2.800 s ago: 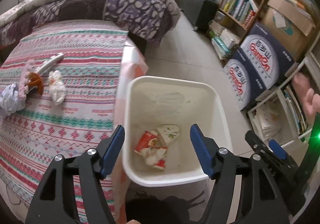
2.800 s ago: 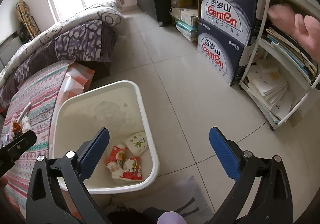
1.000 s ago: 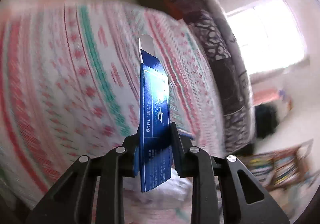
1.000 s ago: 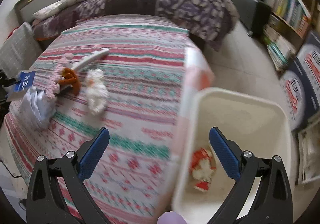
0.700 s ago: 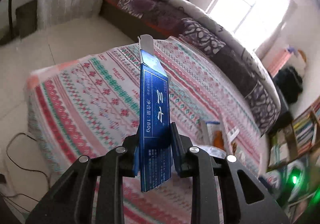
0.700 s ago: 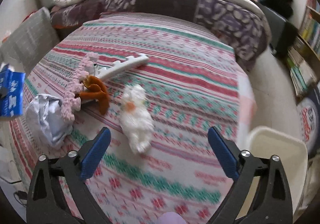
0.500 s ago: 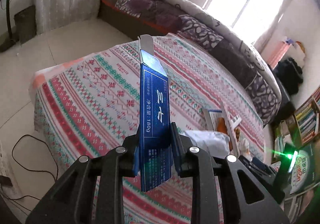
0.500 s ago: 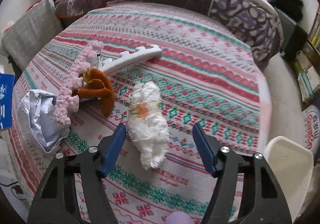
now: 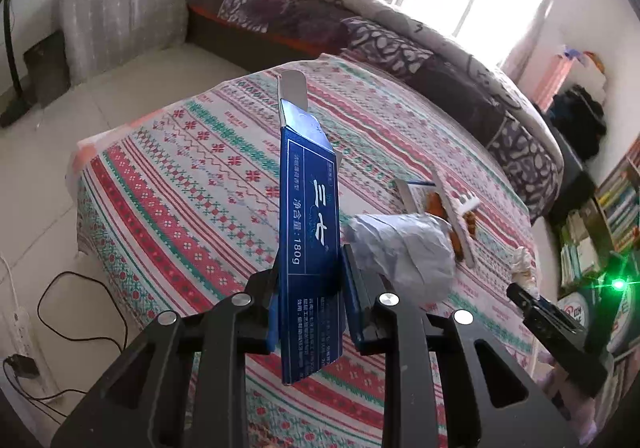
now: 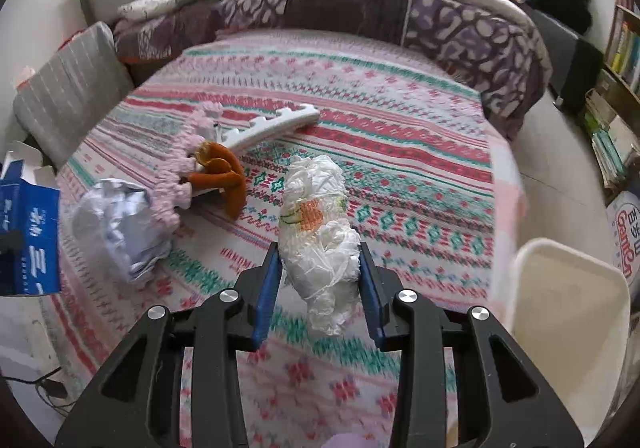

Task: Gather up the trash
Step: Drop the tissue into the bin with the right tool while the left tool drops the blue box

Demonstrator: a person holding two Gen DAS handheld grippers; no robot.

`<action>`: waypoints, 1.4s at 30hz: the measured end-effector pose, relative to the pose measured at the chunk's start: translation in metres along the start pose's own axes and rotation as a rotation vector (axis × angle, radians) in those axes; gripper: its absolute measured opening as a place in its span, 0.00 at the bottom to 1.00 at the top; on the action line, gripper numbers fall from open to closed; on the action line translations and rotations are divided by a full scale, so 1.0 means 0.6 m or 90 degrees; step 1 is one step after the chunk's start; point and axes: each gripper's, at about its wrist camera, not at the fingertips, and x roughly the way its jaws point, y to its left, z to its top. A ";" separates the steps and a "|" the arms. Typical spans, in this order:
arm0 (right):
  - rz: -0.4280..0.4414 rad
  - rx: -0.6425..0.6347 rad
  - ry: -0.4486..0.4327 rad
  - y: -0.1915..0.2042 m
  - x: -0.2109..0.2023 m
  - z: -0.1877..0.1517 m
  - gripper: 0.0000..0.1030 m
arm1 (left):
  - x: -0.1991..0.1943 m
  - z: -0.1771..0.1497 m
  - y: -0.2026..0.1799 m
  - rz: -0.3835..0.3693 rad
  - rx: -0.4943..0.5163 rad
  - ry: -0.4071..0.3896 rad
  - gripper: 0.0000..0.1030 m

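My left gripper (image 9: pixel 308 280) is shut on a tall blue carton (image 9: pixel 310 216), open at its top flap, held upright above the bed's near corner; the carton also shows at the left edge of the right wrist view (image 10: pixel 28 232). My right gripper (image 10: pixel 319 268) is closed around a crumpled white plastic wrapper (image 10: pixel 316 224) with an orange print, lying on the striped bedspread (image 10: pixel 400 152). A crumpled grey-white paper ball (image 10: pixel 116 228) lies to its left, also seen in the left wrist view (image 9: pixel 404 252). The white trash bin (image 10: pixel 568 312) stands at the bed's right edge.
A pink crochet piece, an orange cloth (image 10: pixel 224 172) and a white comb-like bar (image 10: pixel 276 124) lie on the bed behind the wrapper. A purple quilt (image 10: pixel 360 8) lies at the bed's far end. A grey cushion (image 9: pixel 120 20) and cables (image 9: pixel 72 312) are on the floor.
My right gripper moved down to the bed and closed from wide open around the white wrapper. My left gripper, earlier open over the bin, now holds the blue carton by the bed.
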 end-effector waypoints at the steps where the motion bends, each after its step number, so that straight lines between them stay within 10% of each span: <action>1: -0.002 0.004 -0.004 -0.004 -0.008 -0.004 0.34 | -0.006 -0.003 -0.006 -0.001 0.007 -0.003 0.25; 33: -0.146 0.196 -0.045 -0.238 -0.158 -0.142 0.36 | -0.052 -0.125 -0.220 -0.086 0.189 0.028 0.25; 42: -0.191 0.264 -0.056 -0.314 -0.185 -0.168 0.74 | -0.044 -0.161 -0.320 -0.139 0.249 0.062 0.25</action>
